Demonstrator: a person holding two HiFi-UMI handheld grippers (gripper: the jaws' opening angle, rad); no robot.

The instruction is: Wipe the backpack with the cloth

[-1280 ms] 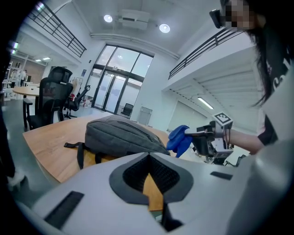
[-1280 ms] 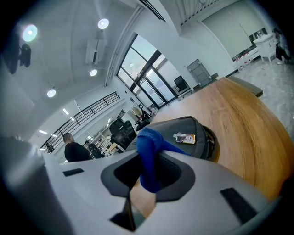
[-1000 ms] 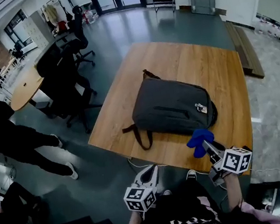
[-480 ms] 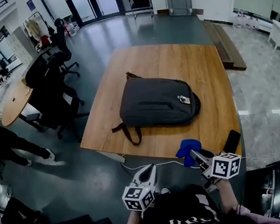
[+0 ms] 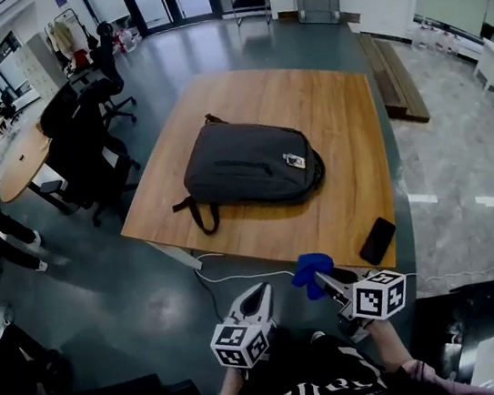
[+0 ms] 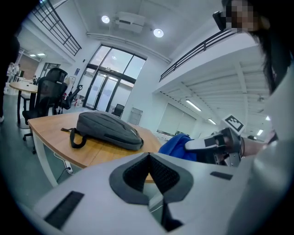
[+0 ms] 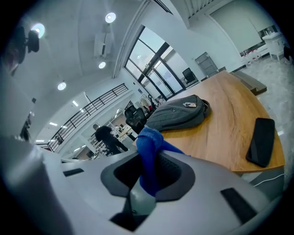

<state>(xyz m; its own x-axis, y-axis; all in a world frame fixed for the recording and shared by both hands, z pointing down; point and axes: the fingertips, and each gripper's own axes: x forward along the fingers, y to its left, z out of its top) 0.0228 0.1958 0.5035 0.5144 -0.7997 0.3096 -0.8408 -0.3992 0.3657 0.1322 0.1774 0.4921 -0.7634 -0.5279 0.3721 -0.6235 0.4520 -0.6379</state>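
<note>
A dark grey backpack [image 5: 251, 172] lies flat on the wooden table [image 5: 325, 107], its strap loop hanging toward the near-left edge; it also shows in the left gripper view [image 6: 106, 130] and the right gripper view [image 7: 179, 115]. My right gripper [image 5: 319, 280] is shut on a blue cloth [image 5: 309, 272], held off the table's near edge, well short of the backpack. The cloth [image 7: 149, 156] stands pinched between the jaws. My left gripper [image 5: 260, 295] is shut and empty, low to the left of the right one, over the floor.
A black phone [image 5: 377, 240] lies near the table's front right corner, also seen in the right gripper view [image 7: 260, 141]. Office chairs [image 5: 81, 134] and a round table [image 5: 25, 161] stand to the left. A white cable [image 5: 231, 277] hangs below the table edge.
The view has pulled back from the table: the backpack sits farther away and up-left, and the phone has come into sight. The right gripper with the cloth moved back off the table edge.
</note>
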